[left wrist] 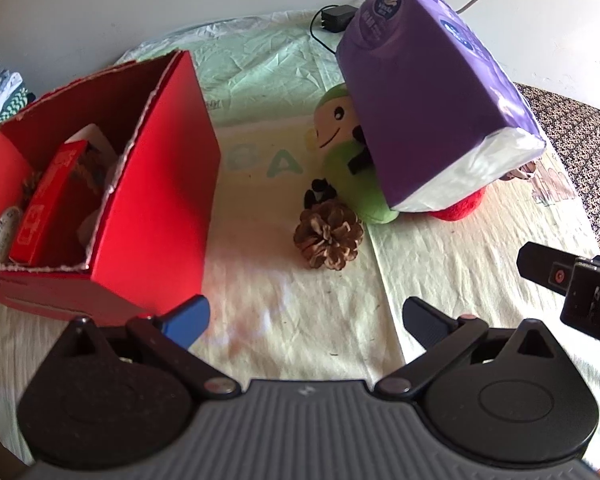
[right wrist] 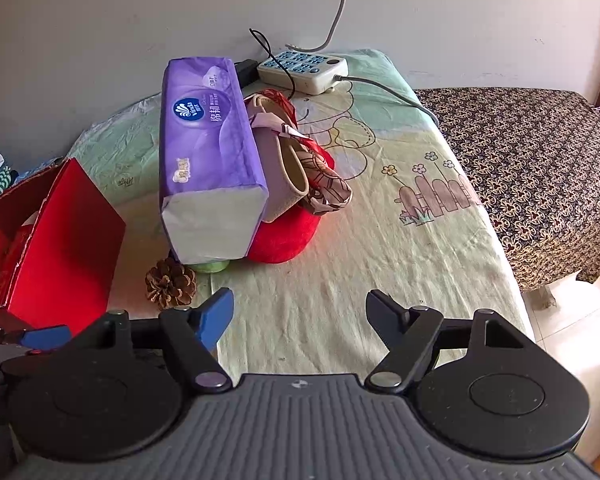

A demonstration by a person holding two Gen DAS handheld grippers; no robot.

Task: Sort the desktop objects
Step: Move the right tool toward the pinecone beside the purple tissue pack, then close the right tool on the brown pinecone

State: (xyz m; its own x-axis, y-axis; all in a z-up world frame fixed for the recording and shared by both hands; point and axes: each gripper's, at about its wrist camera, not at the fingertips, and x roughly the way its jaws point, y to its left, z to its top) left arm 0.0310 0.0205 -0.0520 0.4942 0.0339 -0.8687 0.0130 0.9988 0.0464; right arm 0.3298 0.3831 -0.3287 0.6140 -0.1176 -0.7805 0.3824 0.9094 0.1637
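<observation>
The red box holds a red carton and some small items. Outside it on the cloth lie the pinecone, green toy, tissue pack and shoe, unsorted, I judge. My left gripper and right gripper gape empty.

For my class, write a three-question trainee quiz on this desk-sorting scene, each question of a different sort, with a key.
1. True or false: the pine cone already lies inside the red box.
2. Multiple choice: the purple tissue pack is
A. lying flat on the cloth
B. propped up on the green plush toy and the red plush item
C. in the red box
3. Fill in: the left gripper and the right gripper are both ____ and hold nothing.

Key
1. False: it lies on the cloth beside the box.
2. B
3. open
</observation>
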